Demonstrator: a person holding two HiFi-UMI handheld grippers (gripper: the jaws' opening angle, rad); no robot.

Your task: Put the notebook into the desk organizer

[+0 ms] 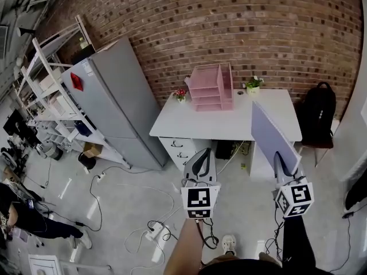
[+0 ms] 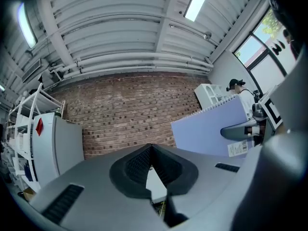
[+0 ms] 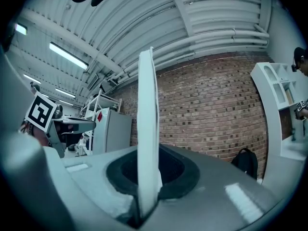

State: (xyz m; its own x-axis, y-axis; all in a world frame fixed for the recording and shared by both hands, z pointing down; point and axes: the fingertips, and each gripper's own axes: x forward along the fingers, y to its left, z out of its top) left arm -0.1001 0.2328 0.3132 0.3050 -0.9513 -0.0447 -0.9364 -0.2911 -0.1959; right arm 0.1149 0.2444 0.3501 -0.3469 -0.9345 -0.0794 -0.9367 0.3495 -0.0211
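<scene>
1. The notebook has a pale lilac cover.
2. The desk organizer is pink.
3. The tabletop is white.
4. The wall is red-brown brick with pale joints.
5. The refrigerator is grey, with a small red mark.
6. The backpack is black.
7. The left gripper and the right gripper are grey; their cubes are white with black square markers.
</scene>
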